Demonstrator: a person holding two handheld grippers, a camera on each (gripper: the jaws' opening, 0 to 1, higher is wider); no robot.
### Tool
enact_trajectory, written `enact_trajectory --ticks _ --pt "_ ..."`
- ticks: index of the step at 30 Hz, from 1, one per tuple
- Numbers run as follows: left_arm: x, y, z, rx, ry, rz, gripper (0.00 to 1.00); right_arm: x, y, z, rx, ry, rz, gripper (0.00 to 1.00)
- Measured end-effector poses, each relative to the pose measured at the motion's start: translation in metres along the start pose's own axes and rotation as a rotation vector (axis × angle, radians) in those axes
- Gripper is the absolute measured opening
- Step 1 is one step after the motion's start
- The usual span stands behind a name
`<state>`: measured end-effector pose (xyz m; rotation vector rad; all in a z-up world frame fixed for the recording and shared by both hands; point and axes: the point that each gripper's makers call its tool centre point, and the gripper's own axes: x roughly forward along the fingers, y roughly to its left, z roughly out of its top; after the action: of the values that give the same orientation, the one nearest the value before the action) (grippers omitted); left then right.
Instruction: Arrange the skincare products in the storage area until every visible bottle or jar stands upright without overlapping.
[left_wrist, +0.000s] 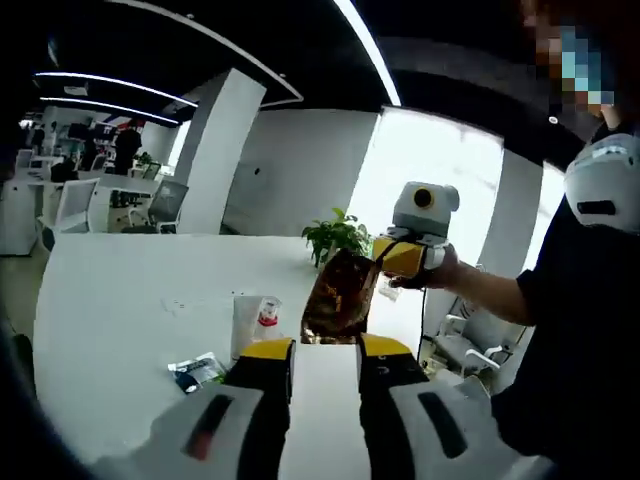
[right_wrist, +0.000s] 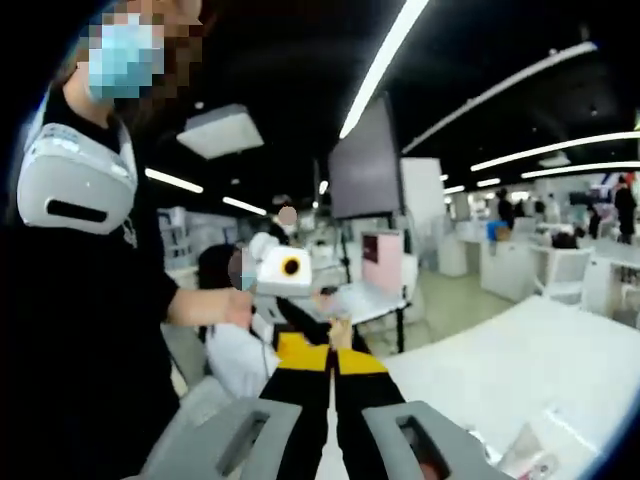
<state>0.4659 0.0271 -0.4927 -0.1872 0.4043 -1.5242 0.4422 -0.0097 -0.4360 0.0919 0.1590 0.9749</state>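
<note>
On the white tabletop (left_wrist: 130, 300), toward nine o'clock of the left gripper view, a small clear bottle with a red collar (left_wrist: 267, 318) stood upright just beside a pale upright carton (left_wrist: 245, 325), and a flat dark sachet (left_wrist: 196, 372) lay nearer the camera at about seven o'clock. Above that surface, at the centre of the view, a glossy brown pouch (left_wrist: 340, 297) hung in the air, pinched at its upper corner by the right gripper (left_wrist: 385, 262), which entered from three o'clock in the person's hand (left_wrist: 440, 270). The left gripper (left_wrist: 325, 352) sat just below the pouch with its yellow-tipped jaws spread apart and nothing between them. In the right gripper view the right gripper's jaws stood pressed nearly together with a sliver of the pouch at their tips, so it was clenched on the pouch; the left gripper (right_wrist: 283, 272) appeared at eleven o'clock beyond them. A potted plant (left_wrist: 335, 238) stood at the far edge of the tabletop. The step in hand looked like a handover or steadying of the pouch, with most of the arranging not yet done. To do it well, the left gripper should take the pouch low on its body before the right lets go, then set it down on a bare patch well apart from the bottle and carton.
</note>
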Motion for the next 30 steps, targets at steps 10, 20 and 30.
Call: enact_trajectory --ticks 10,20,30 --pt "0.008 -0.011 0.023 -0.124 -0.149 -0.071 0.13 -0.003 -0.001 0.005 -0.004 -0.024 -0.026 0.00" --pt "0.010 -0.016 0.025 -0.111 -0.065 -0.053 0.01 -0.013 -0.010 -0.013 -0.005 0.018 -0.118 0.00" --pt "0.005 -0.033 0.031 -0.030 0.199 -0.164 0.01 -0.006 0.009 -0.023 0.044 0.058 -0.027 0.04"
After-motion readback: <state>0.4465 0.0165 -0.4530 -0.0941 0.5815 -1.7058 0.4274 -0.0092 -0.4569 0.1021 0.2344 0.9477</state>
